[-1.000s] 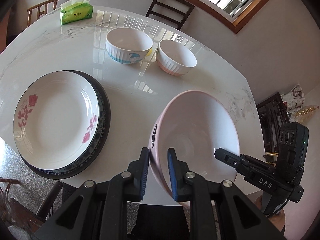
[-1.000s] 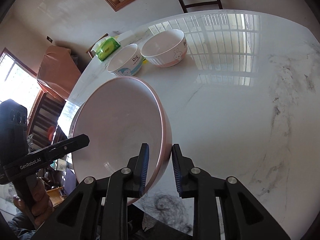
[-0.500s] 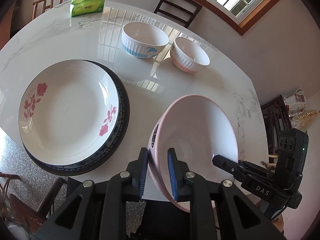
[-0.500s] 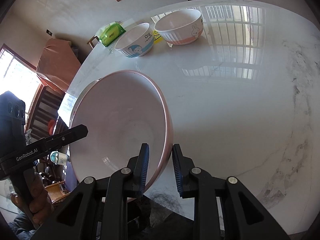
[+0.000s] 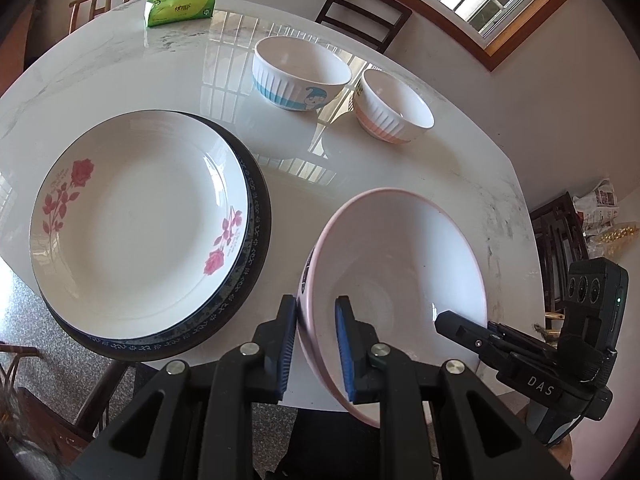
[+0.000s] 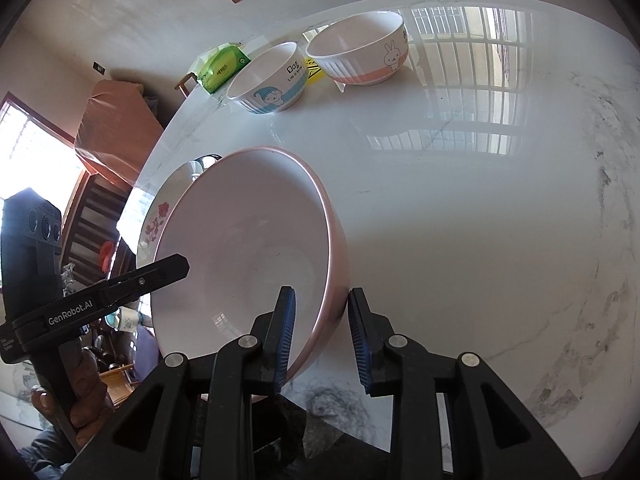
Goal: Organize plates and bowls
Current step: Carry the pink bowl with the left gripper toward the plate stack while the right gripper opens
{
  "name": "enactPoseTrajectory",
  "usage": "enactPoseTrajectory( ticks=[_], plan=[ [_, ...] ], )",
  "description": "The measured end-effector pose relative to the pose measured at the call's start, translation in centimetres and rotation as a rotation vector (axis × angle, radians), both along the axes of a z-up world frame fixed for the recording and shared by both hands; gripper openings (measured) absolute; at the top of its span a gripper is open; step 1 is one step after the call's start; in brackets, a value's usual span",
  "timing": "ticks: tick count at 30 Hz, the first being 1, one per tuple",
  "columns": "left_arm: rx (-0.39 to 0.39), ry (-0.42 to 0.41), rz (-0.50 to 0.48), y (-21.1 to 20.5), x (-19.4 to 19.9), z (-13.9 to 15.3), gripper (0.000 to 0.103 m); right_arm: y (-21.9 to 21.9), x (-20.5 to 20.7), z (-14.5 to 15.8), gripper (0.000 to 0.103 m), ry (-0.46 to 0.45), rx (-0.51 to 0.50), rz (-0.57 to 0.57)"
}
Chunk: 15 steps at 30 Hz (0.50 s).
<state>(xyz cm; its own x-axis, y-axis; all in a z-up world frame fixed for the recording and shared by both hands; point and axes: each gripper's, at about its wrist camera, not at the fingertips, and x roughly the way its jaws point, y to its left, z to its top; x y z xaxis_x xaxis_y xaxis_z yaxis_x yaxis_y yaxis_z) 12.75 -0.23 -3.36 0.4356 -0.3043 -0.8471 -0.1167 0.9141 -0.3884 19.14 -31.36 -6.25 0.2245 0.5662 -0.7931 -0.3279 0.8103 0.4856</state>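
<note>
A large pink bowl [image 5: 400,264] hangs tilted over the table's near edge. My left gripper [image 5: 316,344] is shut on its left rim. My right gripper [image 6: 322,332] straddles its right rim [image 6: 332,248] with the jaws slightly apart, the outer pad off the wall. The bowl also fills the lower left of the right wrist view [image 6: 248,256]. A white rose plate [image 5: 136,220] lies on a dark blue-rimmed plate [image 5: 256,240] at the left. A blue-striped bowl [image 5: 300,72] and a pink-striped bowl [image 5: 392,108] stand at the back.
A green tissue pack [image 5: 180,4] lies at the far left of the white marble table [image 5: 460,168]. Dark wooden chairs [image 5: 364,4] stand behind the table. The table's bare right part [image 6: 480,220] shows in the right wrist view.
Both grippers with the pink bowl have drawn back and left toward the plates. The right gripper's jaws have opened slightly off the rim.
</note>
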Motion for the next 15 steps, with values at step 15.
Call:
enactPoseTrajectory(
  ticks=[15],
  plan=[
    [0.070, -0.094, 0.024, 1.8, 0.1, 1.4, 0.039, -0.9, 0.3, 0.5, 0.065, -0.053, 0.084, -0.033]
  ],
)
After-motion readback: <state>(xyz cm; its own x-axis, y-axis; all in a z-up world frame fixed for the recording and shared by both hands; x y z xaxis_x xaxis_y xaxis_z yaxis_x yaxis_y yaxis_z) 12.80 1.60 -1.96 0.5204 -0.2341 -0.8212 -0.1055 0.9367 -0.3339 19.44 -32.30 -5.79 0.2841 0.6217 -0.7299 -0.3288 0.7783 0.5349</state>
